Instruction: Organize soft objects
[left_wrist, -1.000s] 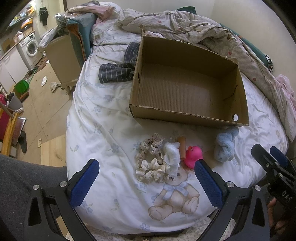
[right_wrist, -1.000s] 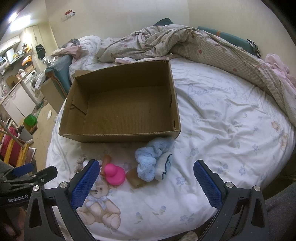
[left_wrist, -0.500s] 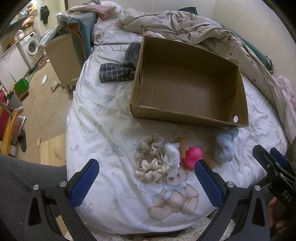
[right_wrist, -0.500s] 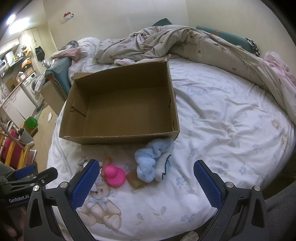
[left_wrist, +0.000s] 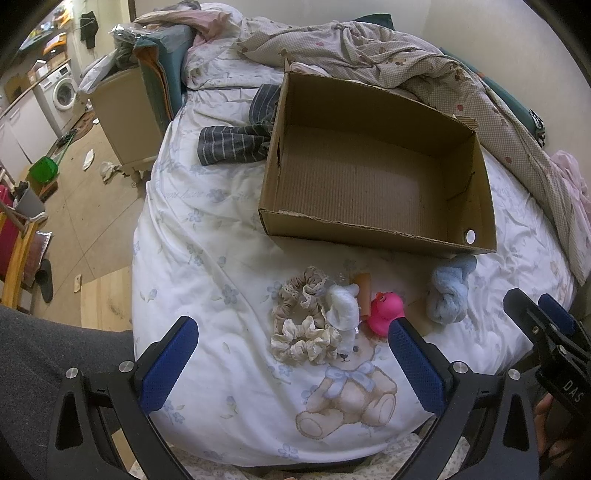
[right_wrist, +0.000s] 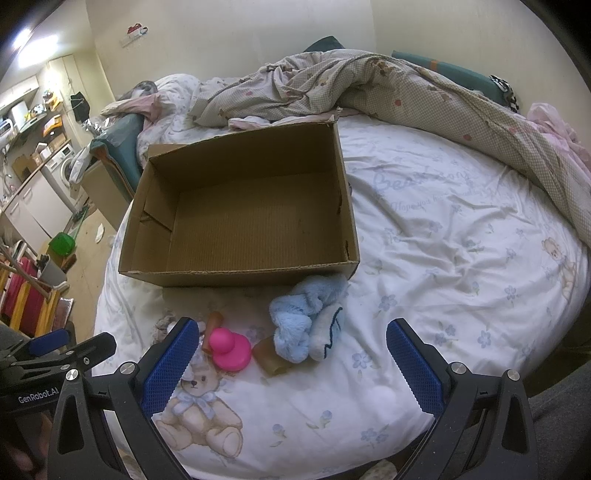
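An empty cardboard box (left_wrist: 373, 229) (right_wrist: 236, 273) sits on the bed. In front of it lie beige lace scrunchies (left_wrist: 301, 325), a white fluffy piece (left_wrist: 343, 310), a pink rubber duck (left_wrist: 386, 308) (right_wrist: 227, 345), a brown tube (left_wrist: 364, 291) (right_wrist: 269, 356) and a light blue plush bundle (left_wrist: 448, 291) (right_wrist: 301, 321). My left gripper (left_wrist: 291, 354) hangs open above the near bed edge, short of the scrunchies. My right gripper (right_wrist: 291, 354) is open too, just short of the duck and blue plush. Nothing is held.
A rumpled beige quilt (right_wrist: 369, 85) lies behind the box, striped dark clothing (left_wrist: 236, 142) at its left. The bed drops to the floor at left, with a small cabinet (left_wrist: 122, 110) and a washing machine (left_wrist: 61, 90). Bare sheet (right_wrist: 461, 240) spreads right of the box.
Both views have shifted only slightly; the box and soft things lie where they were. Both grippers stay open.
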